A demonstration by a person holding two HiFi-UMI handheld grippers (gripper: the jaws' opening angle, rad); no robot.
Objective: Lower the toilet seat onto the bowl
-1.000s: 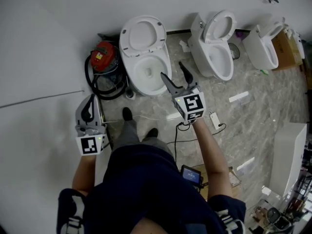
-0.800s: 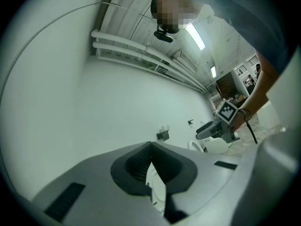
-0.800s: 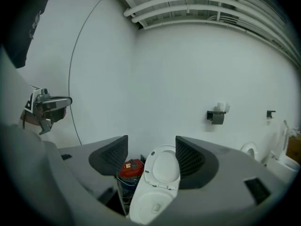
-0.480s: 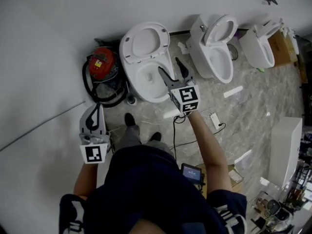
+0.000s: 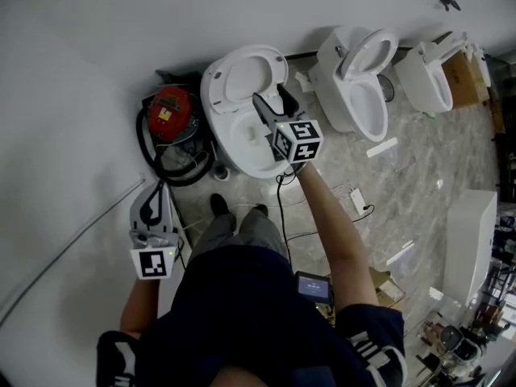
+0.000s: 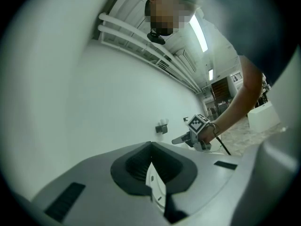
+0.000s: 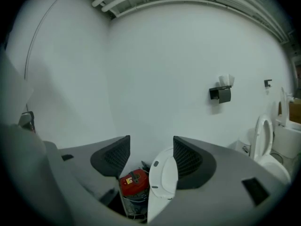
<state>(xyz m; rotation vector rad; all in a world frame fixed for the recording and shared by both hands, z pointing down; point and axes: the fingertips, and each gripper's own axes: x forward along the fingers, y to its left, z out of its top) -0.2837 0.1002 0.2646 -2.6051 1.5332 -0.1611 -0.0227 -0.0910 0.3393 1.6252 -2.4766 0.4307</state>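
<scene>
Right tongs [image 5: 270, 95] wide apart, just narrowing, with the raised toilet seat [image 7: 162, 178] between (no grip yet). Left tongs [image 5: 151, 192] closed, empty.

Toilet seat [image 5: 247, 74]: stood raised behind bowl [image 5: 239, 148].
Right gripper [image 5: 270, 94]: jaws apart, just narrowing, empty, at seat's front.
Left gripper [image 5: 151, 206]: low, beside wall [image 5: 72, 95].

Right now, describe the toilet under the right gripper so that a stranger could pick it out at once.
Three white toilets stand along the white wall, all with seats raised. The left toilet ends the row at the head view's left. It alone has the red vacuum cleaner beside it and the right gripper over its bowl.
</scene>
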